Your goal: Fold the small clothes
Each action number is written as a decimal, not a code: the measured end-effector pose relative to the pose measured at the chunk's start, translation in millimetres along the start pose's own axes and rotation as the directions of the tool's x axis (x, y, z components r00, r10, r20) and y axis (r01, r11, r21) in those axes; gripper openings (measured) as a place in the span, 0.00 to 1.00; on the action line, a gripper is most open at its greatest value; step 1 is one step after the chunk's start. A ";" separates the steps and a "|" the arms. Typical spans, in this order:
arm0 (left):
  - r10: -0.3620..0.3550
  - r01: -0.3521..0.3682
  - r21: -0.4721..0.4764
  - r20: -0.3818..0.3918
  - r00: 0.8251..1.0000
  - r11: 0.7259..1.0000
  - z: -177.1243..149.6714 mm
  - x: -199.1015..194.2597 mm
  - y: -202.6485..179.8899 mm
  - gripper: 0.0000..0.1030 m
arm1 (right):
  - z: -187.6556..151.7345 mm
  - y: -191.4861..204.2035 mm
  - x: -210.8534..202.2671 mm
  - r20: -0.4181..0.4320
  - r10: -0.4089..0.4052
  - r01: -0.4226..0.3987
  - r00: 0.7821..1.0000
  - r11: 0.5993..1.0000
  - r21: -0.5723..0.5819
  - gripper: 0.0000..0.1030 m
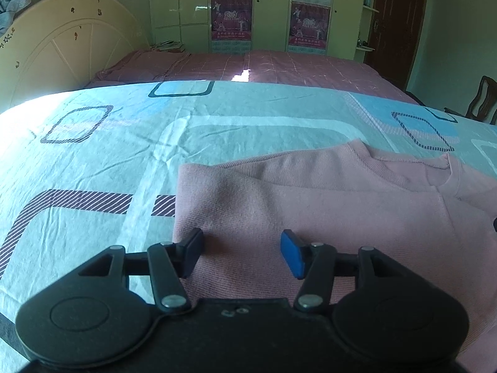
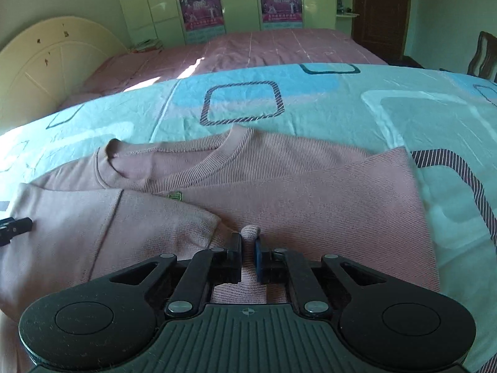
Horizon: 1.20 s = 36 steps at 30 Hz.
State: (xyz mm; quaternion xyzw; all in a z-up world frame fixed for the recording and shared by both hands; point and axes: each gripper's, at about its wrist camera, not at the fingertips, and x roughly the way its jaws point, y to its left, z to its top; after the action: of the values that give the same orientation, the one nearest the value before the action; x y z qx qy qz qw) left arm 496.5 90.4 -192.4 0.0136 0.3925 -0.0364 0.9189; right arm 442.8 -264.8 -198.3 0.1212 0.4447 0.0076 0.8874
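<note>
Two tongs work our pink top (image 2: pixel 310 199): right tongs (image 2: pixel 248 248) pinch a fold, left tongs (image 1: pixel 242 248) spread above its hem; next we lift together.

You are working in a home bedroom. The surface in front of you is a bed spread with a light blue sheet (image 1: pixel 130 161) printed with rounded squares, and beyond it lies a second bed under a pink checked cover (image 1: pixel 279 68) with a cream arched headboard (image 1: pixel 62 46) dotted with stickers. Along the far wall stands a pale green wardrobe (image 2: pixel 149 3) with posters (image 2: pixel 200 6) on its doors, a dark wooden door (image 2: pixel 382 12) beside it, and a wooden chair (image 1: pixel 483 99) at the edge.
</note>
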 end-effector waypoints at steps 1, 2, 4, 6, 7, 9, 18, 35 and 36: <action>-0.010 0.010 -0.006 0.003 1.000 1.000 0.8 -2.2 0.5 0.53 | 2.2 -5.4 -4.0 -0.001 0.025 -0.025 1.000 0.999 0.037 0.16; -0.013 0.013 -0.010 0.006 1.000 1.000 1.6 -3.7 0.6 0.53 | 3.6 -9.9 -5.9 0.005 0.046 -0.046 0.999 0.997 0.063 0.41; -0.014 0.014 -0.011 0.013 1.000 1.000 3.2 -5.5 0.0 0.53 | 4.9 -14.8 -10.0 0.029 0.056 -0.058 0.998 0.995 0.085 0.68; -0.016 0.016 -0.011 0.010 1.000 1.000 4.4 -4.3 -1.2 0.53 | 5.8 -13.1 -6.6 0.011 0.064 -0.065 0.998 0.995 0.080 0.67; -0.016 0.016 -0.009 0.006 1.000 1.000 5.2 -2.1 -2.1 0.53 | 4.9 -10.7 -3.3 0.003 0.050 -0.050 0.999 0.996 0.074 0.67; -0.007 0.007 -0.003 0.002 1.000 1.000 5.2 1.8 -3.8 0.54 | 2.4 -8.3 7.2 -0.031 0.038 -0.036 0.999 0.997 0.073 0.48; 0.019 -0.019 0.000 -0.017 1.000 1.000 6.9 8.3 -9.2 0.58 | -1.8 21.8 -5.2 0.062 -0.005 0.010 0.998 0.997 -0.079 0.07; 0.009 -0.008 -0.016 0.007 1.000 1.000 5.8 -15.0 -12.4 0.65 | -2.9 8.2 -27.8 0.062 0.009 -0.008 0.998 1.000 -0.020 0.35; 0.000 0.000 -0.007 0.011 1.000 1.000 3.8 -20.5 -14.1 0.65 | -4.9 9.3 -29.8 0.056 0.016 -0.015 0.998 1.000 -0.014 0.50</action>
State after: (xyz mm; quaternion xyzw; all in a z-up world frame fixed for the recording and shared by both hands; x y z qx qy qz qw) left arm 484.0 77.2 -174.9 0.0101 0.3874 -0.0349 0.9212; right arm 421.8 -258.4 -175.6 0.1189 0.4187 0.0143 0.9002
